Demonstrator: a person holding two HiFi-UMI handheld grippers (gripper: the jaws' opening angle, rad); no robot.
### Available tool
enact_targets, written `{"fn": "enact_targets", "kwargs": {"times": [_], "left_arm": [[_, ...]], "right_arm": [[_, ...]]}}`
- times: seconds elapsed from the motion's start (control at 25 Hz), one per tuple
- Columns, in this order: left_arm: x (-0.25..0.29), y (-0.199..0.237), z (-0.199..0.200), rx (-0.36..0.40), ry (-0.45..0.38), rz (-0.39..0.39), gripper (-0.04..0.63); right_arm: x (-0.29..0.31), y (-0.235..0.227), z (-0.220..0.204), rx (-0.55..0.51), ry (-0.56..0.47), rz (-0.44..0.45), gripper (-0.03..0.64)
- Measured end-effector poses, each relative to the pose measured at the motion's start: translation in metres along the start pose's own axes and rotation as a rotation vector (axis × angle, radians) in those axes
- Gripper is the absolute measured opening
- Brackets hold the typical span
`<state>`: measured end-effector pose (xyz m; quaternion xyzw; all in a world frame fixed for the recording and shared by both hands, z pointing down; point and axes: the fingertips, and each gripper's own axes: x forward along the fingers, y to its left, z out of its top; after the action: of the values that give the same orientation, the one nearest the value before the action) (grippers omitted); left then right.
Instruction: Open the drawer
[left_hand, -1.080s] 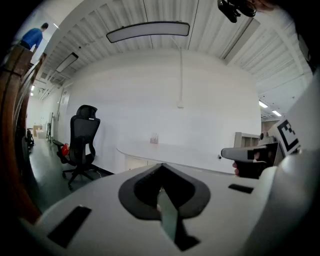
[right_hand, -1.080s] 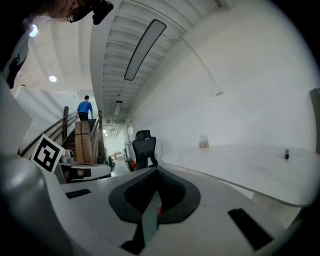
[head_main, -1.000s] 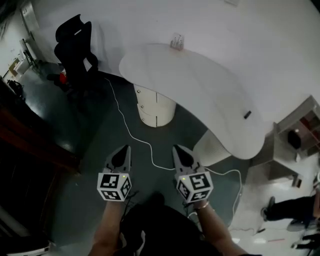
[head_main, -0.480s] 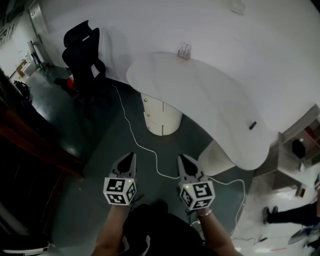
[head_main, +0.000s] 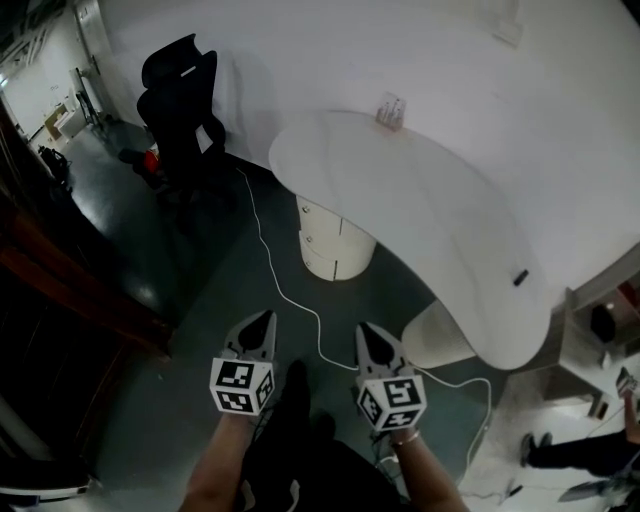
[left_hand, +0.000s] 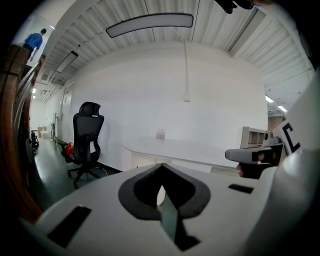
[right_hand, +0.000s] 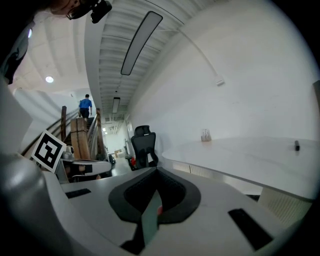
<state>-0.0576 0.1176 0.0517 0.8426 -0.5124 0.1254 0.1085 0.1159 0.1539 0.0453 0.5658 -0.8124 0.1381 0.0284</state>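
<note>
The left hand-held gripper (head_main: 266, 318) and right hand-held gripper (head_main: 366, 330) are pointed grey shells with black insets, each bearing a white cube (head_main: 241, 385) of black square markers.

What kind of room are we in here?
Probably an office or reception area: curved white desk with a rounded drawer unit under it, black swivel chair by the wall, dark floor.

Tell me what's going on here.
A person holds the left tongs and the right tongs, one pair in each hand, both shut and empty. They point across the dark floor toward a white desk with a drawer cabinet under it. The drawers look closed and neither pair touches them. A white cable lies in between.
</note>
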Motion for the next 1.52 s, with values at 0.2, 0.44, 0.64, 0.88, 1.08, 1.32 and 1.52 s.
{"fn": "enact_targets", "kwargs": {"times": [0.2, 0.44, 0.64, 0.88, 1.08, 1.32, 1.52], "left_arm": [[0.031, 0.027, -0.005, -0.010, 0.020, -0.008, 0.005], [0.088, 0.069, 0.005, -0.035, 0.024, -0.019, 0.005], [0.145, 0.101, 0.014, -0.023, 0.032, -0.056, 0.008], [0.210, 0.132, -0.003, -0.010, 0.055, -0.098, 0.050], [0.252, 0.151, -0.043, 0.008, 0.068, -0.106, 0.095], [0.303, 0.157, -0.126, -0.006, 0.081, -0.119, 0.153], [0.344, 0.164, -0.199, -0.014, 0.085, -0.121, 0.176]], "right_arm": [[0.040, -0.002, -0.003, 0.009, 0.017, -0.003, 0.003], [0.107, -0.007, 0.002, 0.009, 0.056, 0.006, 0.003], [0.165, -0.013, 0.001, 0.023, 0.087, -0.004, 0.003], [0.223, -0.021, -0.018, 0.016, 0.132, -0.013, 0.003], [0.253, -0.036, -0.064, 0.023, 0.165, -0.021, 0.003], [0.282, -0.063, -0.154, 0.032, 0.194, -0.021, 0.003], [0.308, -0.083, -0.228, 0.011, 0.207, -0.023, 0.003]]}}
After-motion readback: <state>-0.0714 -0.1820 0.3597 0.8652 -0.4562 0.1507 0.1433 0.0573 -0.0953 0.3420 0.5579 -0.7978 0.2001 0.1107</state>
